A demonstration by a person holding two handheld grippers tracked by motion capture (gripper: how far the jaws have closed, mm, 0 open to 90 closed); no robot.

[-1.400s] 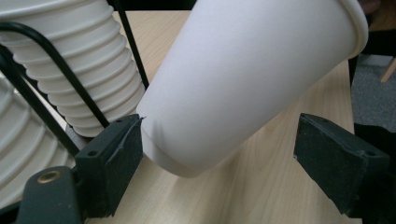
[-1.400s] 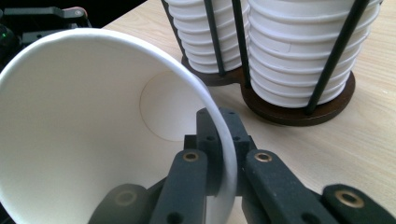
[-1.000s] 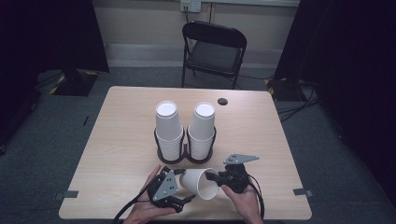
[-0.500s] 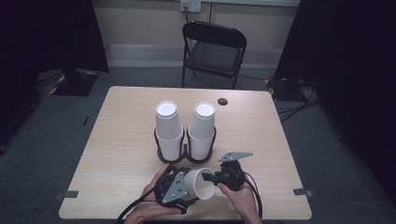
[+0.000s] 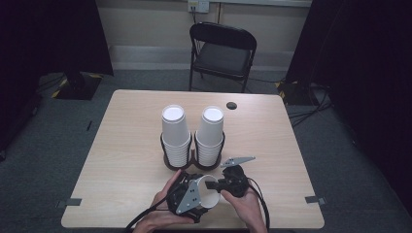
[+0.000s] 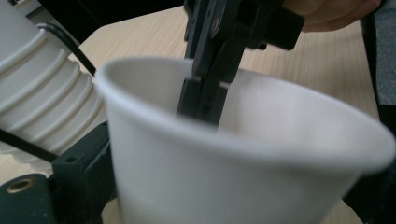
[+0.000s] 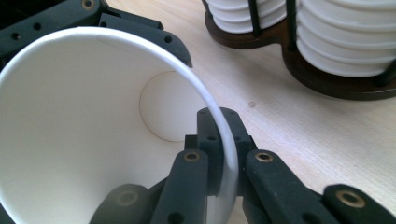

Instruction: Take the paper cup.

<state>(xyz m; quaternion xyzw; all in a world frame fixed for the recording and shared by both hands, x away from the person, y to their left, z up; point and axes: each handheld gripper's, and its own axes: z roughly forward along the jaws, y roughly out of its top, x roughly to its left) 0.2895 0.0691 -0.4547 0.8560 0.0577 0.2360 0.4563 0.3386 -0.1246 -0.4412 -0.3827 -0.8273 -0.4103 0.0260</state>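
The right gripper (image 7: 219, 154) pinches the rim of the white paper cup (image 5: 210, 190), one jaw inside and one outside, carrying it at the counter's (image 5: 121, 160) near edge. The left gripper (image 5: 187, 196), whose jaws have just been opening, stands wide around the cup's body, apparently releasing it in a handover. Farther off, two stacks of white paper cups (image 5: 193, 133) sit in a dark wooden holder (image 5: 190, 162).

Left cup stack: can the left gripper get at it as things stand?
Probably not yet. The left gripper, jaws just opened, has the loose cup between them, pinched at the rim by the right gripper. The table toward the left cup stack looks bare.
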